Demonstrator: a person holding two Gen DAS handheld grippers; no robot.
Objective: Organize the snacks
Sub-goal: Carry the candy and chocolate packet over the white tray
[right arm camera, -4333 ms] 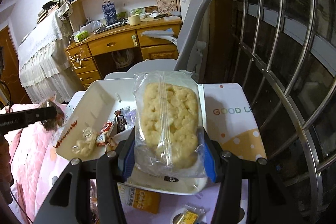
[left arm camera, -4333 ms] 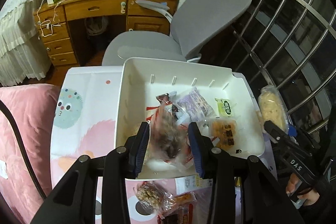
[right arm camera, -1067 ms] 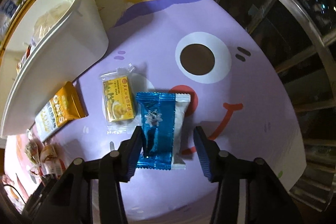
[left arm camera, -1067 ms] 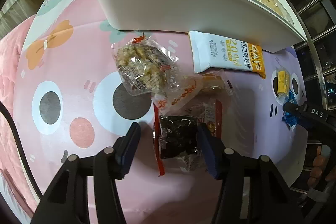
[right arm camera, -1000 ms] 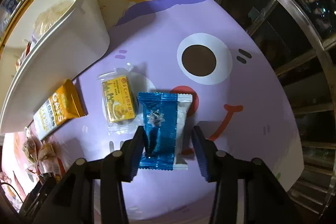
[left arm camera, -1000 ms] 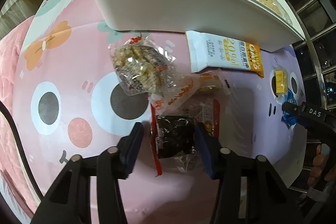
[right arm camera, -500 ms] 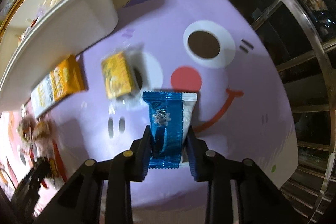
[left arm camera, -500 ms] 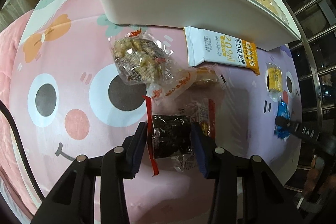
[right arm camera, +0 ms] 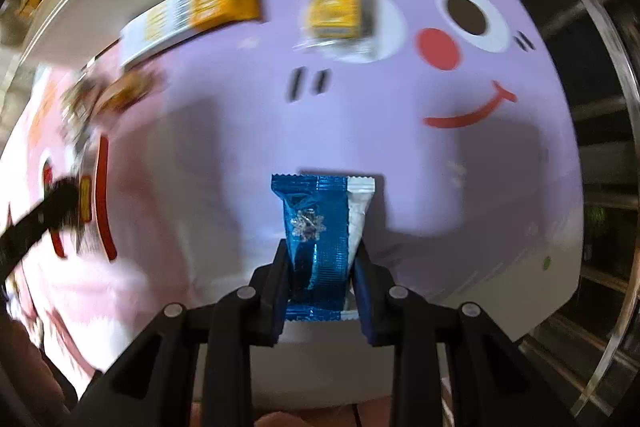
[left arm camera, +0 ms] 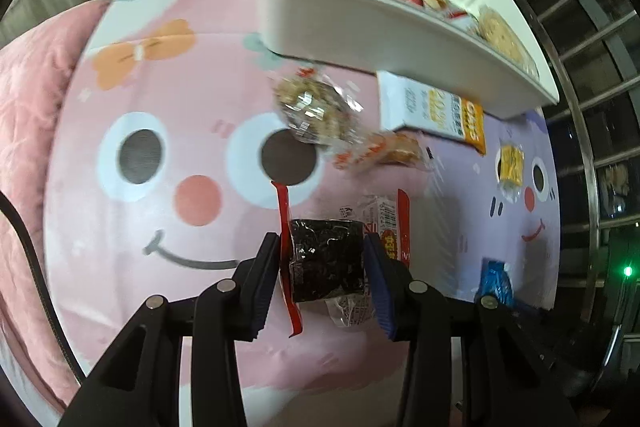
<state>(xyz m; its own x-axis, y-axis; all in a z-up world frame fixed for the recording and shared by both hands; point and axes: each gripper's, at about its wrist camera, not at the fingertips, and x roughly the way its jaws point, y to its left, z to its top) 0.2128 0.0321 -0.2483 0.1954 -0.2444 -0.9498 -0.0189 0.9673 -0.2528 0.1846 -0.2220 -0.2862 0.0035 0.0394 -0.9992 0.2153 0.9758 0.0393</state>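
Snacks are split between the white bin [left arm camera: 360, 23] at the far side of the desk [left arm camera: 132, 251] and a loose scatter on the cartoon cloth in front of it. The left gripper [left arm camera: 324, 267] is closed on a dark snack pack [left arm camera: 326, 259], squeezing it across its width. The right gripper [right arm camera: 322, 269] pinches a blue wrapper [right arm camera: 316, 227] near its lower end, the long axis pointing away along the fingers. Both packs look lifted clear of the cloth. What matters next, I'd say, is that the bin lies ahead and above both grippers, beyond the oat packet [left arm camera: 436, 111] and yellow sweet [left arm camera: 511, 159]; the left hand looks nearer its open top.
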